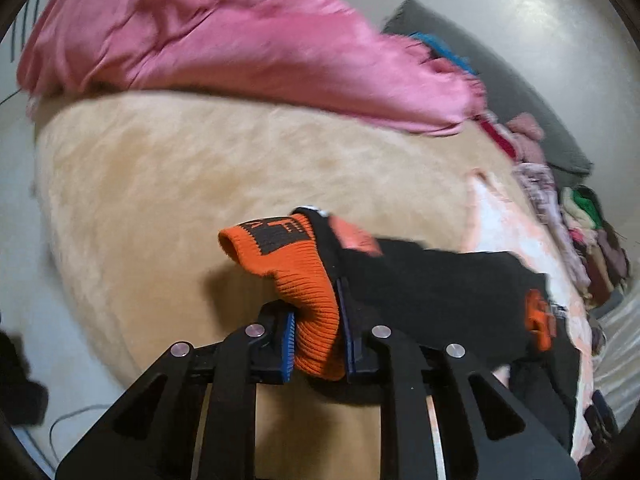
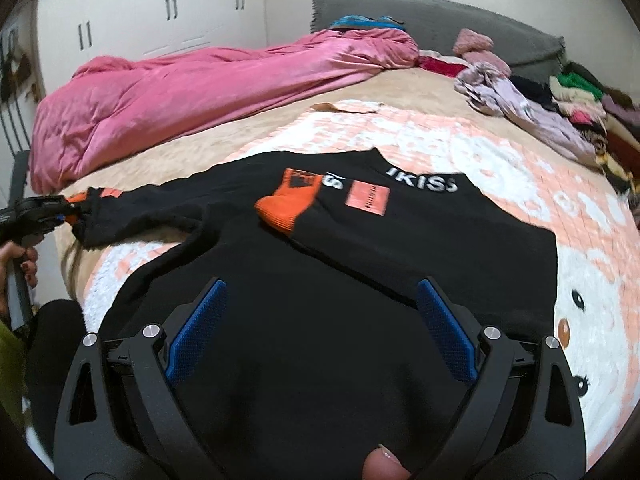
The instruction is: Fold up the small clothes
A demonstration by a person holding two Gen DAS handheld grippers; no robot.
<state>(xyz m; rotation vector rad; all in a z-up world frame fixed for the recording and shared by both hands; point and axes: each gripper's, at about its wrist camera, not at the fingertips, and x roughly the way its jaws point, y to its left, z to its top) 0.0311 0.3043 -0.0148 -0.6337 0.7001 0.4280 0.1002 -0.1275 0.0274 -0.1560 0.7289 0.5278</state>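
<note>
**Left cuff pinched, right jaws spread**

My left gripper (image 1: 318, 344) pinches the orange cuff (image 1: 308, 300) of the black sweater (image 2: 320, 280), which lies flat on the bed's pink-and-white blanket (image 2: 520, 184). My right gripper (image 2: 320, 320) hangs spread above the sweater, gripping nothing.

A bed (image 2: 420, 92) with a beige fleecy cover fills most of the room, with a pink quilt (image 2: 180, 84) bunched along its far left side and a pink-and-white cartoon blanket (image 2: 520, 200) spread over the near right part. A grey headboard (image 2: 500, 36) stands at the far end, with a heap of mixed clothes (image 2: 576, 100) piled on the right. White wardrobe doors (image 2: 160, 8) with dark handles line the far left wall, and the floor (image 1: 540, 20) is pale and glossy.
</note>
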